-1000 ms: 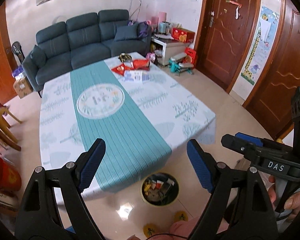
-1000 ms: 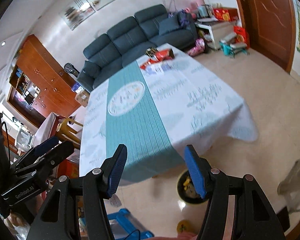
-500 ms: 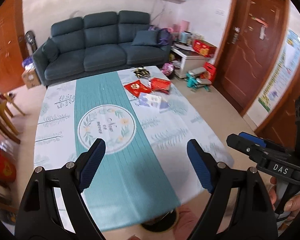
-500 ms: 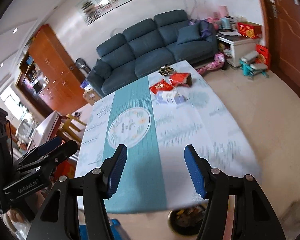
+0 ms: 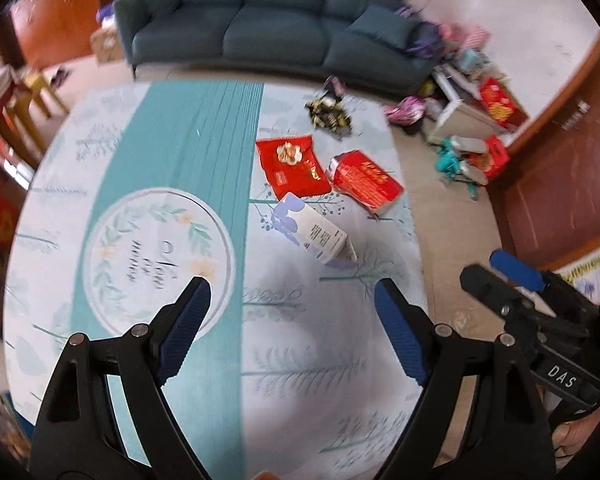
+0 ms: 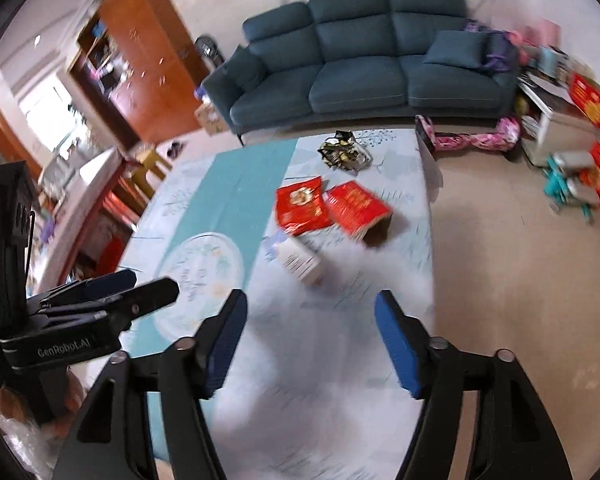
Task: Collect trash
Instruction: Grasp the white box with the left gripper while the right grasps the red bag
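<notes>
Both grippers hang above a table (image 5: pixel 324 380) covered by a pale leaf-print cloth with a teal runner (image 5: pixel 188 168) down its length and a round floral emblem (image 5: pixel 158 256) on that runner. The left gripper (image 5: pixel 292 304) has its blue-padded fingers (image 5: pixel 186 320) spread wide with nothing between them, poised over the near half of the cloth beside the emblem. The right gripper (image 6: pixel 310 322) is likewise wide open and empty, its blue pads (image 6: pixel 396 340) over the cloth close to the table's right edge; in the left view it shows as a black body marked DAS at the right side (image 5: pixel 516 292), and in the right view the left gripper's body shows at the left (image 6: pixel 112 300). The trash lies in a loose cluster on the far right part of the table, ahead of both grippers and well apart from them. Nearest is a white carton (image 5: pixel 316 232) with a purple print, lying on its side. Just beyond it a flat red packet (image 5: pixel 292 168) lies on the cloth, and just to its right a red box (image 5: pixel 364 180) rests tipped over, its open end facing the table's right edge (image 6: pixel 356 208). Farther back, near the table's far edge, sits a crumpled black-and-gold wrapper (image 5: pixel 328 114). Behind the table stands a dark teal sofa (image 6: pixel 360 60), and both views are somewhat blurred.
</notes>
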`<state>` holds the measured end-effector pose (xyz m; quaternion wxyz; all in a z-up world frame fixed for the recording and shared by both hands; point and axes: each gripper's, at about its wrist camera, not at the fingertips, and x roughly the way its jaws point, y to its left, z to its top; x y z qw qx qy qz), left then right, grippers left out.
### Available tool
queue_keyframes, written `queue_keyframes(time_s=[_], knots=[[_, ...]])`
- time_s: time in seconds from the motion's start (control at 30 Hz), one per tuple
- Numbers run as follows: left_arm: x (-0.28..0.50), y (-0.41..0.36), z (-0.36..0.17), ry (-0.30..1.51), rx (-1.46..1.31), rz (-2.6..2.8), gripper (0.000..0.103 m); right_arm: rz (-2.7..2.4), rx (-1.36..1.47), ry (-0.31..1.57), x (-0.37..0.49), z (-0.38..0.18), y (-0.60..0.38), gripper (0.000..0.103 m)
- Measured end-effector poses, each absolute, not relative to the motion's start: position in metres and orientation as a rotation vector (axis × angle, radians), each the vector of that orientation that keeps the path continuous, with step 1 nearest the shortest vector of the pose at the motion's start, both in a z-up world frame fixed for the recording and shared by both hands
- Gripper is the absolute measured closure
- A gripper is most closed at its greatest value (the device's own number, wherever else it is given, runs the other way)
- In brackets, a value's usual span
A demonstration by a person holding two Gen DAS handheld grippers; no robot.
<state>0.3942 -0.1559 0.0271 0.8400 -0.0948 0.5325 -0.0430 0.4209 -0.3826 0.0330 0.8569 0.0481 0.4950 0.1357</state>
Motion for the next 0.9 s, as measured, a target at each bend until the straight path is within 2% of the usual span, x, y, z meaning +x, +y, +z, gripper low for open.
queue_keyframes(time_s=[0.17, 0.4, 0.8, 0.9], knots=[[0.449, -0.172, -0.03, 1.253, -0.269, 0.001, 0.021, 0.308, 0.035, 1.085, 0.508, -0.007, -0.398, 0.032], [0.49, -0.184, -0.089, 1.359, -0.329, 0.098, 0.021, 0.368, 0.006, 1.195, 0.584, -0.06, -0.401, 0.032], [0.523, -0.196, -0.137, 1.427, -0.355, 0.203, 0.021, 0.481, -0.042, 1.34, 0.619, -0.117, -0.365, 0.032], [0.523, -0.195, -0.143, 1.434, -0.357, 0.224, 0.021, 0.482, -0.046, 1.368, 0.619, -0.129, -0.361, 0.042]])
